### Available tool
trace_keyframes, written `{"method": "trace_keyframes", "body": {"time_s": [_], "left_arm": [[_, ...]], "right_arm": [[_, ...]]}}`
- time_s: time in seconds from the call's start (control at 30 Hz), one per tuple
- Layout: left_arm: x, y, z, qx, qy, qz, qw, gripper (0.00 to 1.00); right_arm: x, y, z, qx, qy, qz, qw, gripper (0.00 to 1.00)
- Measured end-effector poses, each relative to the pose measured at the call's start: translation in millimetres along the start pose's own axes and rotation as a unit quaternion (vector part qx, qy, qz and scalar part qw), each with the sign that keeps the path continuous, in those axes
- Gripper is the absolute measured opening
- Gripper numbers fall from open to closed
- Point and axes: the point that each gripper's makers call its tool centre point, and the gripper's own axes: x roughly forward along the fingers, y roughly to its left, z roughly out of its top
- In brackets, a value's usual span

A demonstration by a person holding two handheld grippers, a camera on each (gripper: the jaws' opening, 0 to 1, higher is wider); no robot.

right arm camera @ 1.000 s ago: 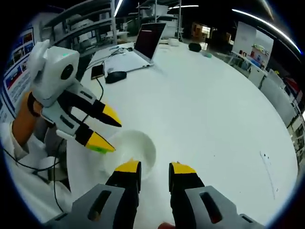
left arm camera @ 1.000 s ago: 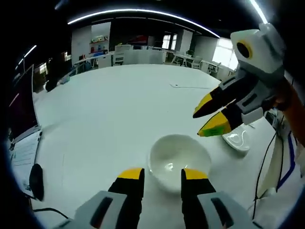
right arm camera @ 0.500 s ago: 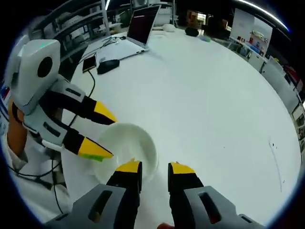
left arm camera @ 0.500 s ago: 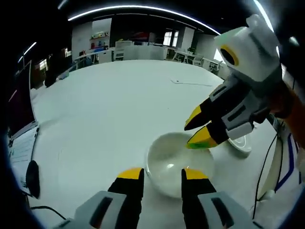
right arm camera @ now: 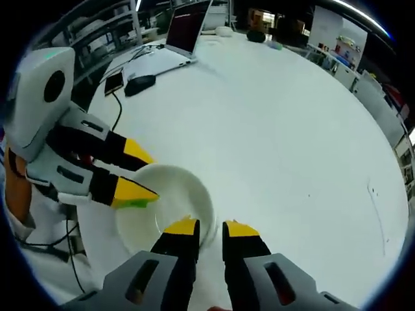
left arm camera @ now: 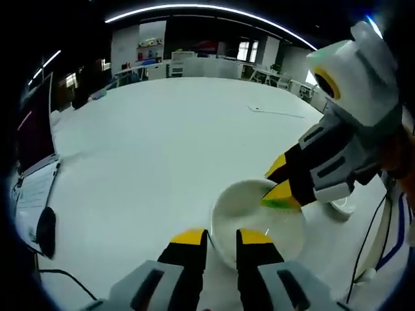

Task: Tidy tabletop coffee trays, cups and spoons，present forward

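A white bowl-shaped cup [left arm camera: 249, 207] stands on the white table [left arm camera: 162, 142], close in front of both grippers. My left gripper [left arm camera: 222, 238] straddles its near rim, one jaw outside and one inside, with a narrow gap left. In the right gripper view the same cup [right arm camera: 172, 207] sits left of centre, and my right gripper [right arm camera: 211, 228] straddles its right rim, also nearly closed. The right gripper [left arm camera: 273, 184] enters the left gripper view from the right, its lower jaw over the cup. The left gripper [right arm camera: 150, 176] reaches over the opposite rim. A small white dish [left arm camera: 342, 208] lies partly hidden behind the right gripper.
A laptop [left arm camera: 32, 139], papers [left arm camera: 31, 197] and a black mouse [left arm camera: 47, 230] lie at the table's left edge. In the right gripper view a laptop [right arm camera: 185, 29], mouse [right arm camera: 139, 83] and phone [right arm camera: 114, 82] sit at the far side. Cables [right arm camera: 71, 259] trail near the person's sleeve.
Both grippers' jaws have narrowed around the cup's rim. The right gripper has dropped lower over the cup, and both cameras have moved closer to it.
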Motion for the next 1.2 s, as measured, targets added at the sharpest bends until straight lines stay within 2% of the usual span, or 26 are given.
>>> {"method": "trace_keyframes", "body": {"time_s": [0.1, 0.17, 0.33, 0.37, 0.4, 0.5, 0.6, 0.77, 0.97, 1.07, 1.2], "left_arm": [[-4.4, 2.9, -7.0, -0.022, 0.010, 0.014, 0.9996, 0.17], [3.2, 16.6, 1.8, -0.035, 0.019, 0.020, 0.9990, 0.15], [9.6, 28.9, 7.9, -0.044, 0.026, 0.048, 0.9975, 0.12], [10.6, 32.2, 9.6, -0.044, 0.026, 0.053, 0.9973, 0.12], [17.6, 39.6, 18.2, -0.045, 0.025, 0.058, 0.9970, 0.11], [18.5, 46.4, 20.0, -0.048, 0.020, 0.074, 0.9959, 0.10], [15.6, 41.4, 17.3, -0.050, 0.009, 0.088, 0.9949, 0.09], [16.5, 44.9, 19.9, -0.063, -0.007, 0.101, 0.9929, 0.08], [15.1, 43.9, 19.5, -0.064, -0.005, 0.109, 0.9920, 0.08], [10.1, 36.1, 12.7, -0.069, 0.005, 0.102, 0.9923, 0.08], [6.3, 32.8, 8.5, -0.072, 0.009, 0.099, 0.9924, 0.07]], "right_arm": [[2.6, 0.4, 4.1, 0.009, 0.001, -0.006, 0.9999, 0.11], [1.4, -1.2, 2.6, 0.022, 0.001, -0.012, 0.9997, 0.10], [-1.0, -0.9, -1.1, 0.070, 0.012, -0.022, 0.9972, 0.08], [-1.4, 0.3, -2.2, 0.070, 0.013, -0.023, 0.9972, 0.08], [-2.1, 0.7, -3.7, 0.074, 0.018, -0.027, 0.9967, 0.08], [-2.9, 1.9, -5.5, 0.082, 0.016, -0.042, 0.9956, 0.08], [-3.9, 2.8, -7.4, 0.091, 0.014, -0.061, 0.9939, 0.07], [-7.0, 5.5, -10.0, 0.103, 0.008, -0.076, 0.9917, 0.07], [-7.9, 6.9, -9.6, 0.107, 0.016, -0.084, 0.9906, 0.06], [-9.0, 9.0, -11.3, 0.107, 0.034, -0.076, 0.9908, 0.05], [-9.5, 10.2, -10.2, 0.107, 0.038, -0.074, 0.9907, 0.05]]}}
